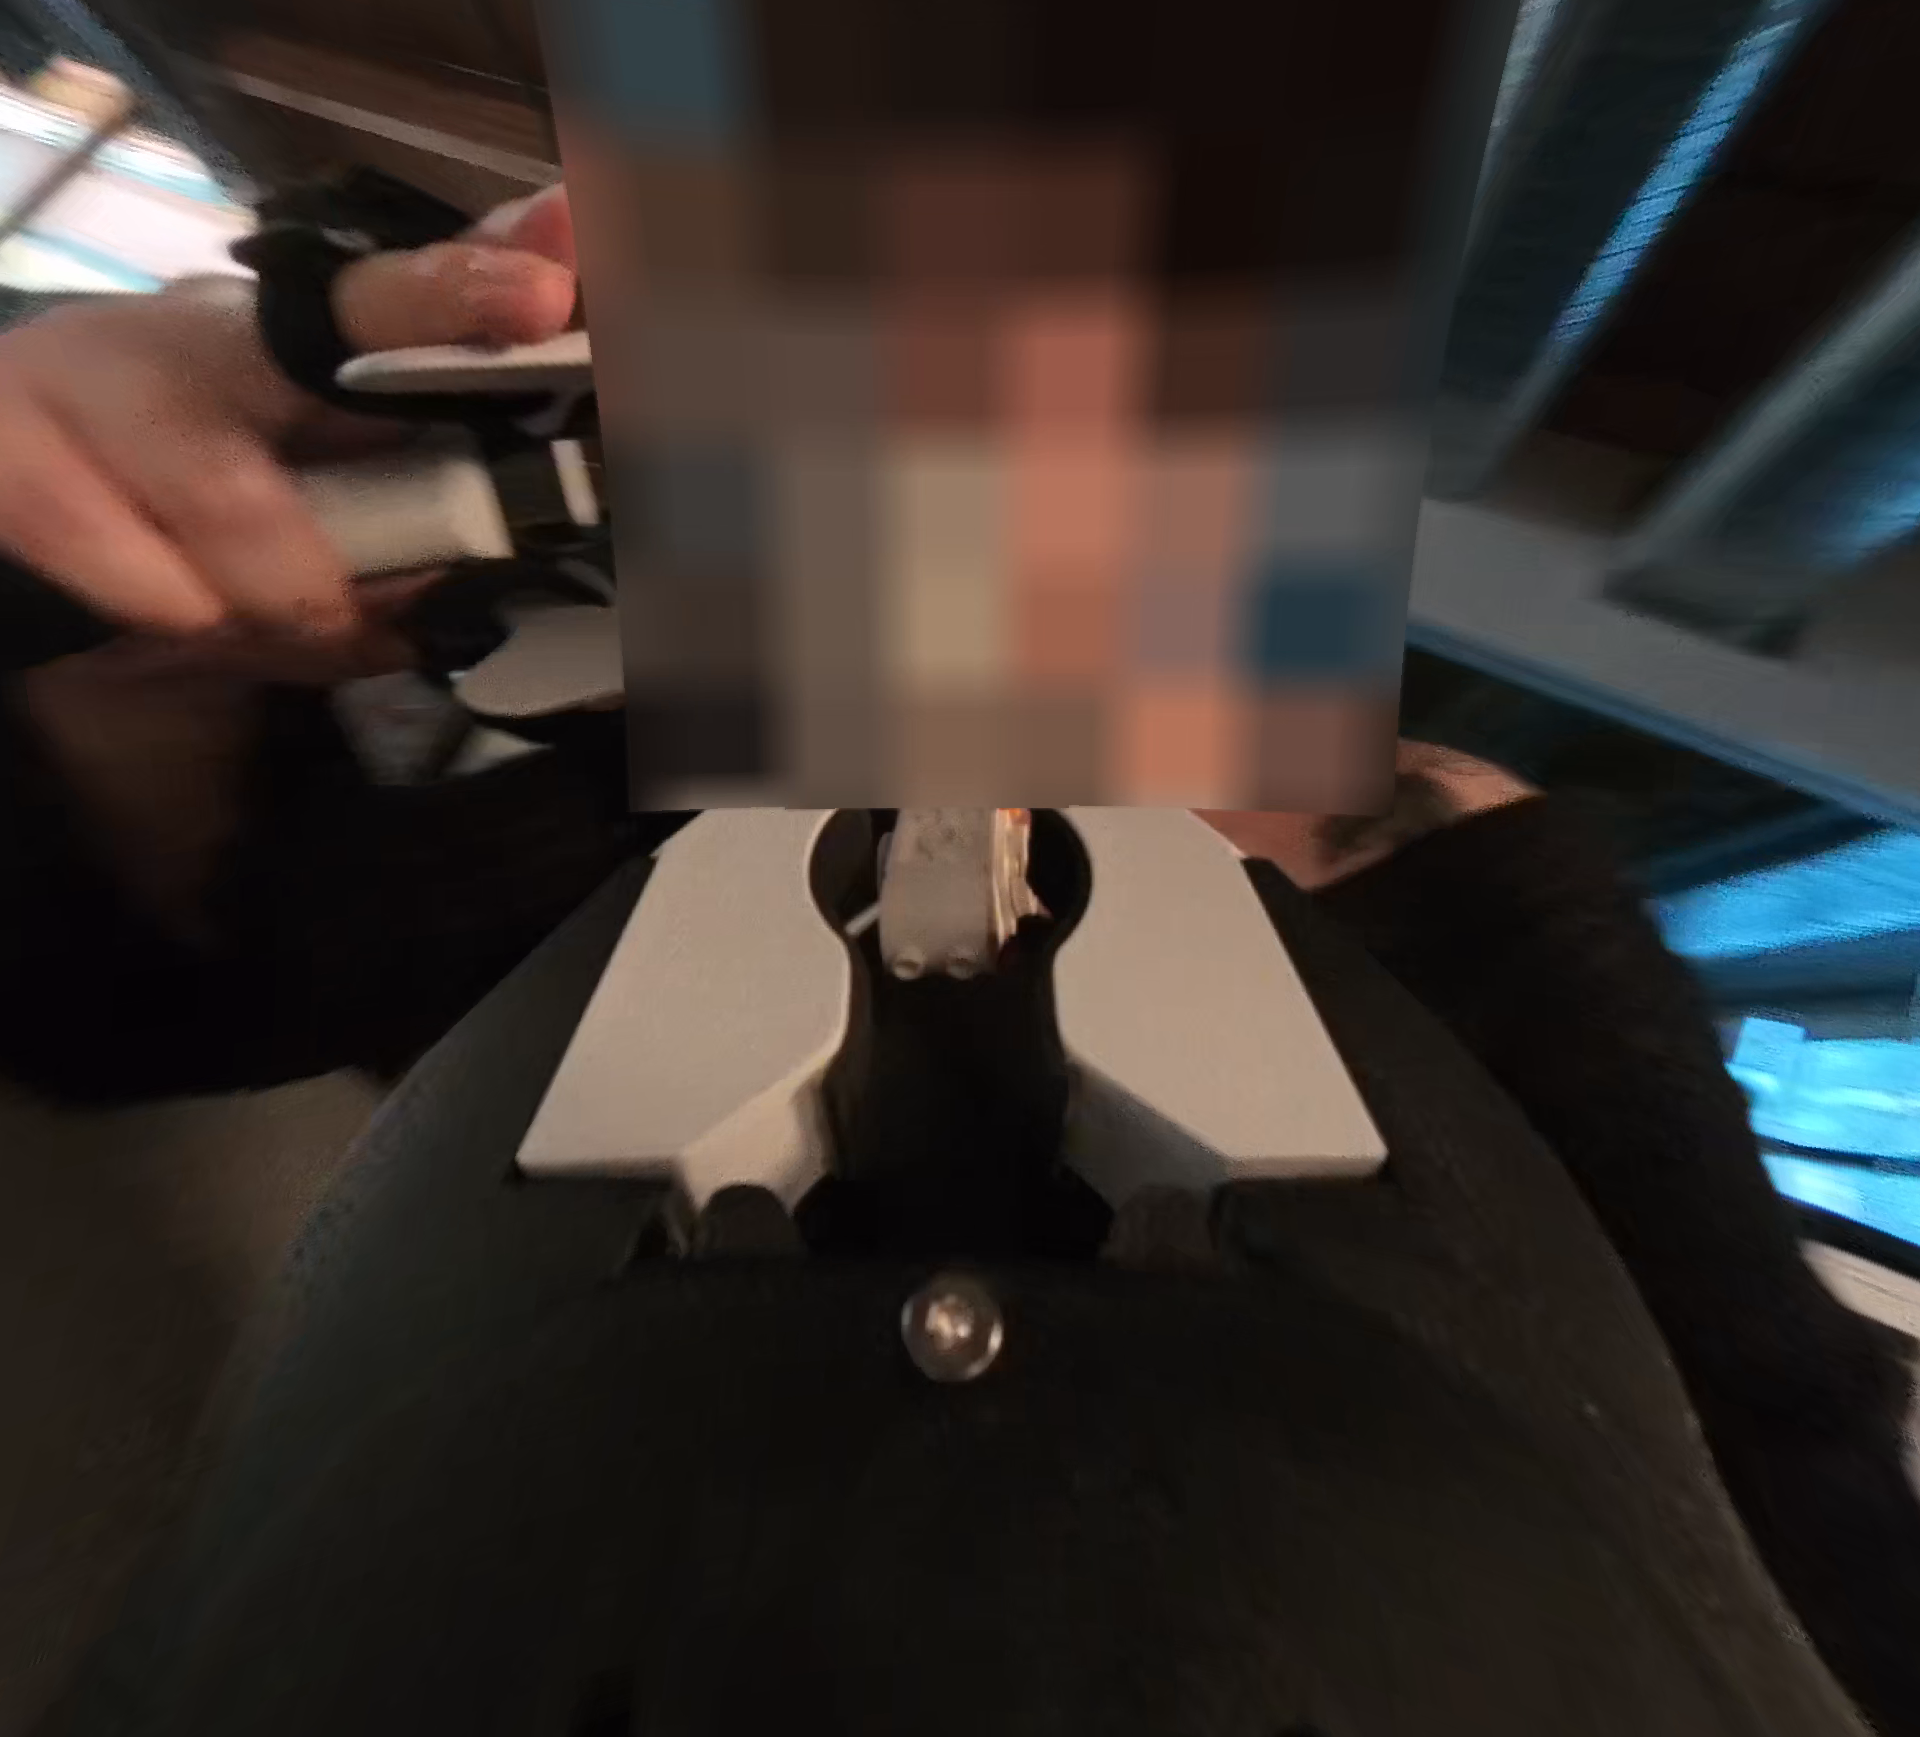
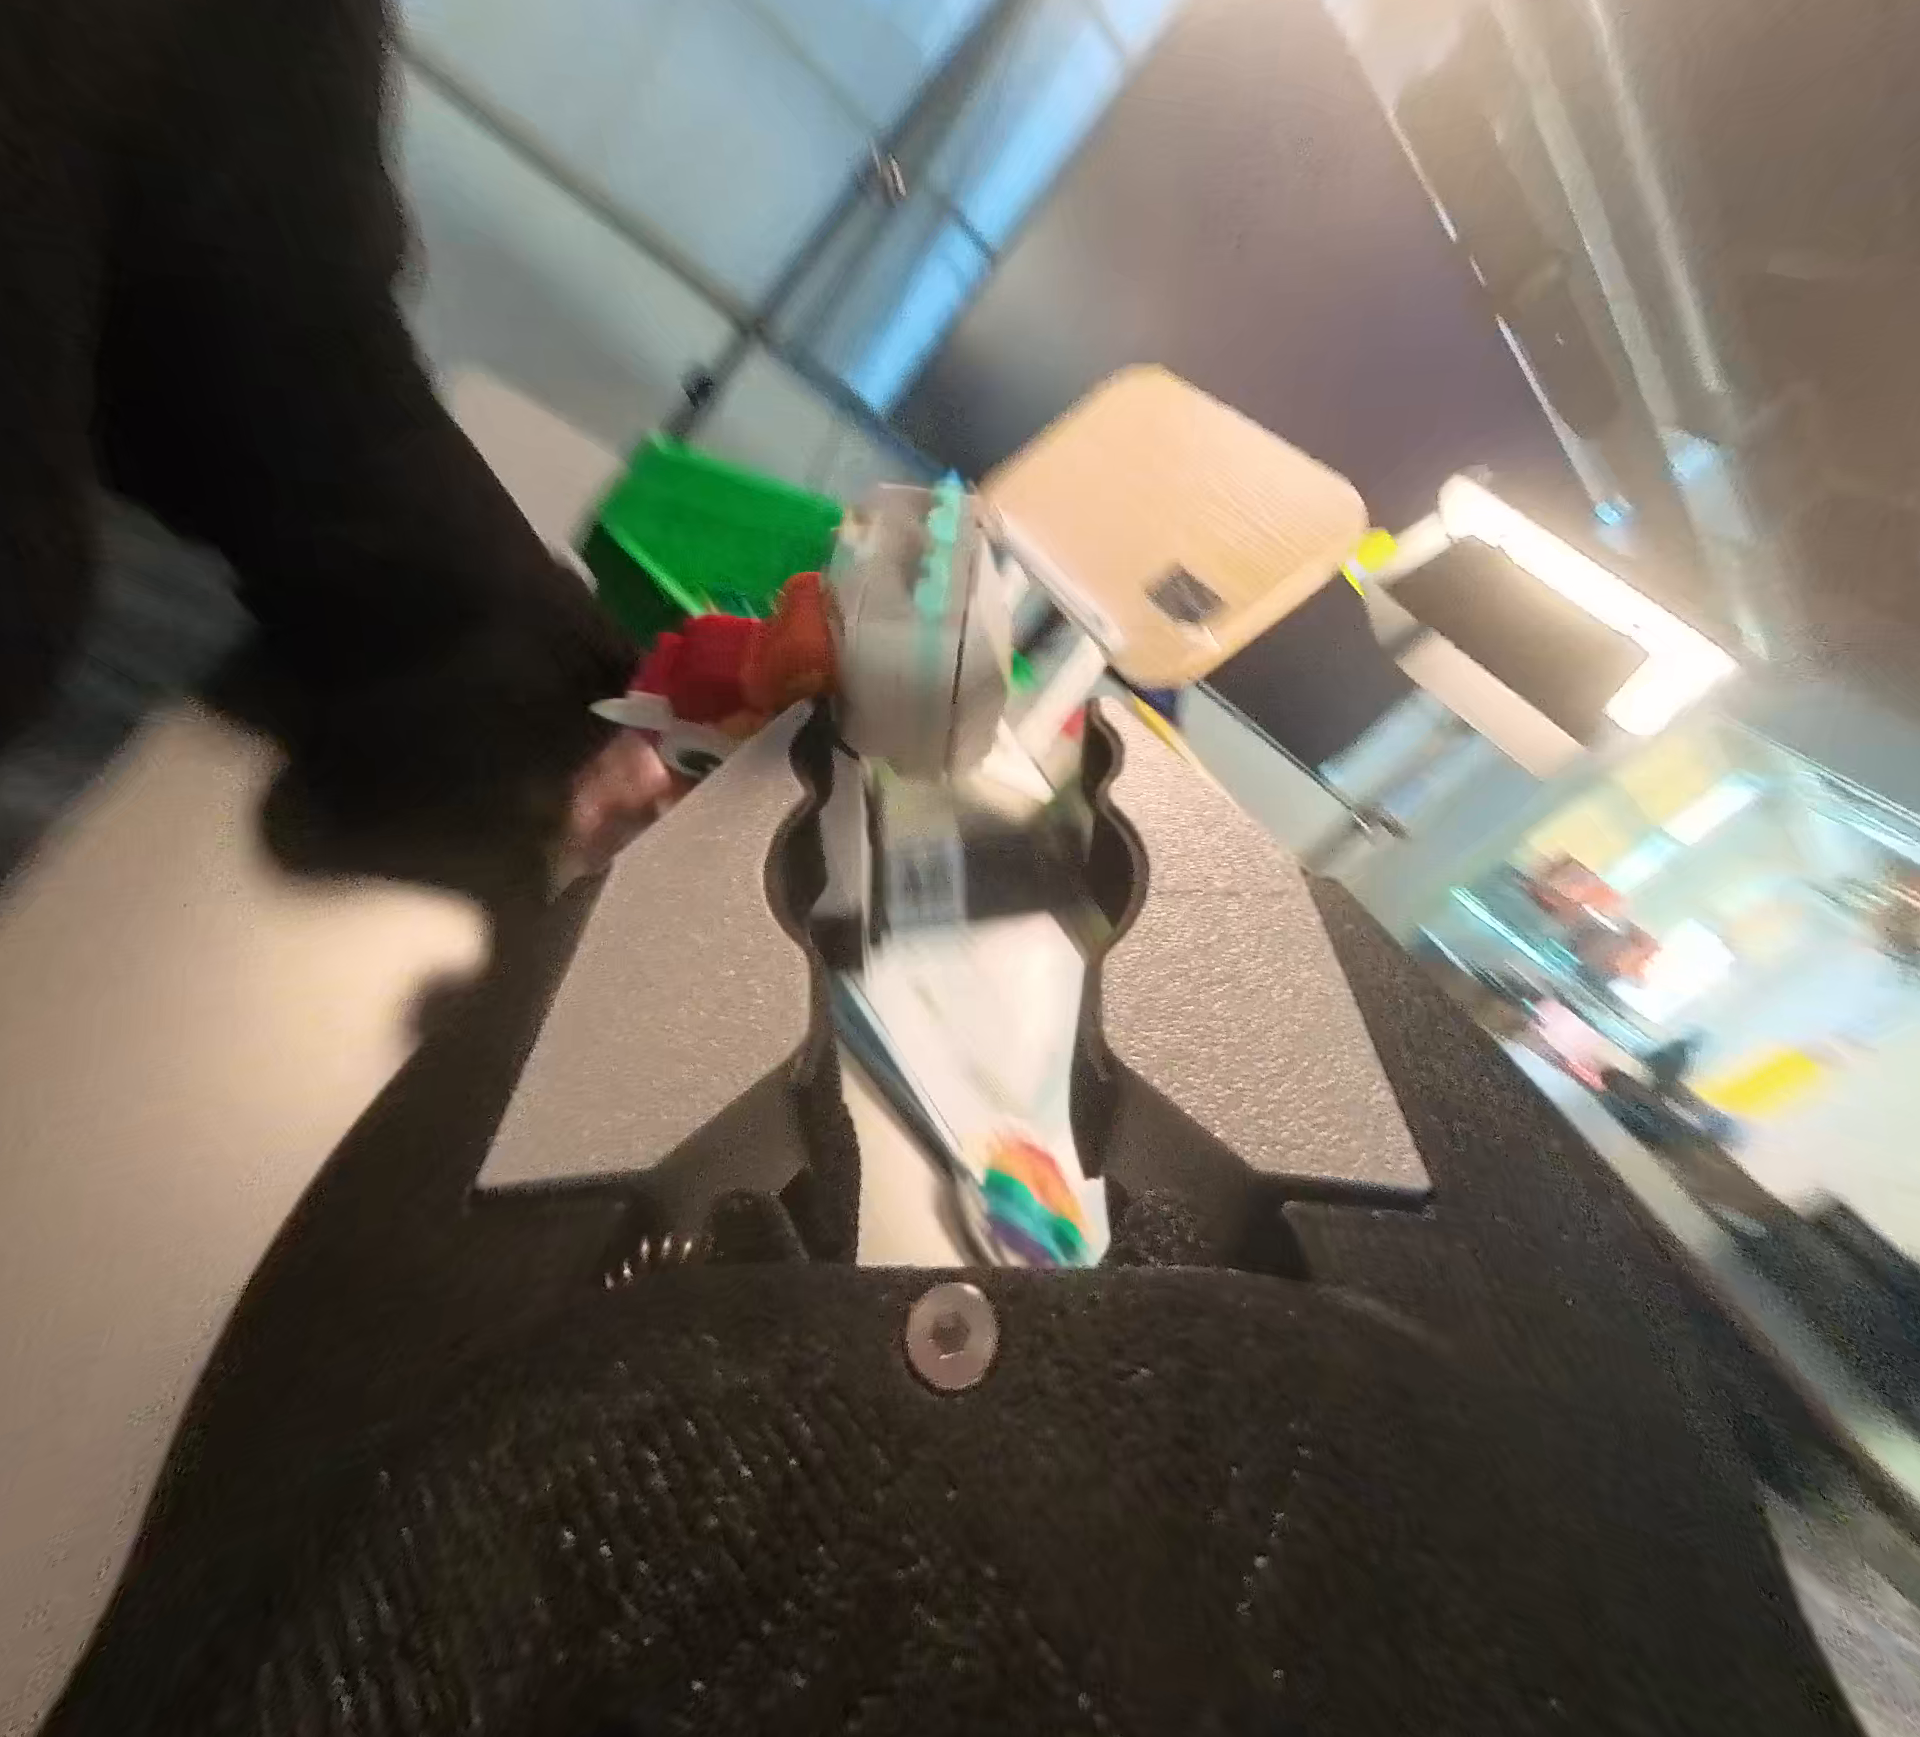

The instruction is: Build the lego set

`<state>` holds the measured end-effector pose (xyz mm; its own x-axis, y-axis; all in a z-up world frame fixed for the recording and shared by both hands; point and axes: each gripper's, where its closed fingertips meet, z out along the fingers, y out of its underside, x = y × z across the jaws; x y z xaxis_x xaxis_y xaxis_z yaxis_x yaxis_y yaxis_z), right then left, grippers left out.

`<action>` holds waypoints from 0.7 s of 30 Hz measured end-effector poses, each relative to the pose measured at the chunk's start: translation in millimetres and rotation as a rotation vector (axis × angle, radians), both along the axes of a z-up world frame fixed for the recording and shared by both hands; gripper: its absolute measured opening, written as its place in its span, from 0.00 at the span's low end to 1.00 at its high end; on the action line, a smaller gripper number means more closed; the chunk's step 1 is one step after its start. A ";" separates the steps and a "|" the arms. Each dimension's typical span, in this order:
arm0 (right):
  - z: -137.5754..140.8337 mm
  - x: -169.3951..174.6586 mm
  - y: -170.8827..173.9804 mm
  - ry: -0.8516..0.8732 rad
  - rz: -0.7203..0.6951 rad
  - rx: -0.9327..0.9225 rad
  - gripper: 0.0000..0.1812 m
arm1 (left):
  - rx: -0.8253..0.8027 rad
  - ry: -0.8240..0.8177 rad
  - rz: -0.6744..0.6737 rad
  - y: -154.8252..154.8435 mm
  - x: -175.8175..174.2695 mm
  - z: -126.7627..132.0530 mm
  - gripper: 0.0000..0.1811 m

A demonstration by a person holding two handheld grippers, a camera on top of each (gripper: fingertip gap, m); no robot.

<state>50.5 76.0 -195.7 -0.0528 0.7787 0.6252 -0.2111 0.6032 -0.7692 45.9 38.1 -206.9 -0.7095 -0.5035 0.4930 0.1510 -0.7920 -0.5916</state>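
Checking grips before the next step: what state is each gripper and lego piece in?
Left gripper: narrow gap, fingertips hidden, grip unclear.
Grey piece: upright between the left fingers.
Right gripper: partly open, blurred, grip unclear.
Grey-and-teal build: at the right fingertips, contact unclear.

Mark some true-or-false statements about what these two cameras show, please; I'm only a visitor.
1. A green block shows in the right view. True.
2. The brick in the lower middle of the left view is bright yellow. False: it is light grey.
3. A bare hand shows at the left edge of the left view. True.
4. The sleeve in the right view is white. False: it is dark, near black.
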 end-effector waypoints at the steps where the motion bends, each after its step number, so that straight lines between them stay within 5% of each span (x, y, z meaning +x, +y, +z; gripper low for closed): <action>1: -4.2 1.2 11.5 -0.025 -0.053 0.019 0.28 | 0.021 0.070 0.114 10.6 2.2 -4.4 0.12; 6: -22.0 19.4 54.7 -0.166 -0.110 -0.131 0.32 | 0.252 0.453 0.714 62.9 -14.3 -26.5 0.12; 9: -6.6 23.4 77.9 -0.023 -0.161 -0.208 0.30 | 0.459 0.693 1.079 89.5 -32.8 -41.7 0.13; 12: 9.8 27.4 108.9 0.224 -0.355 -0.172 0.31 | 0.637 0.894 1.403 112.9 -53.4 -54.6 0.12; 14: 1.8 26.6 125.6 0.275 -0.501 -0.081 0.33 | 0.755 0.986 1.528 120.0 -62.1 -63.6 0.12; 16: -18.7 17.2 138.6 0.210 -0.589 -0.023 0.48 | 0.817 1.032 1.581 123.3 -63.6 -70.7 0.12; 21: -38.1 -0.1 140.8 0.152 -0.594 -0.045 0.63 | 0.963 1.216 1.588 130.2 -60.9 -88.8 0.13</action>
<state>50.4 216.8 -233.7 0.4853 0.6734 0.5577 0.0417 0.6193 -0.7840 -14.9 168.3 -295.7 0.7703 -0.4732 -0.4275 -0.4491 0.0733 -0.8905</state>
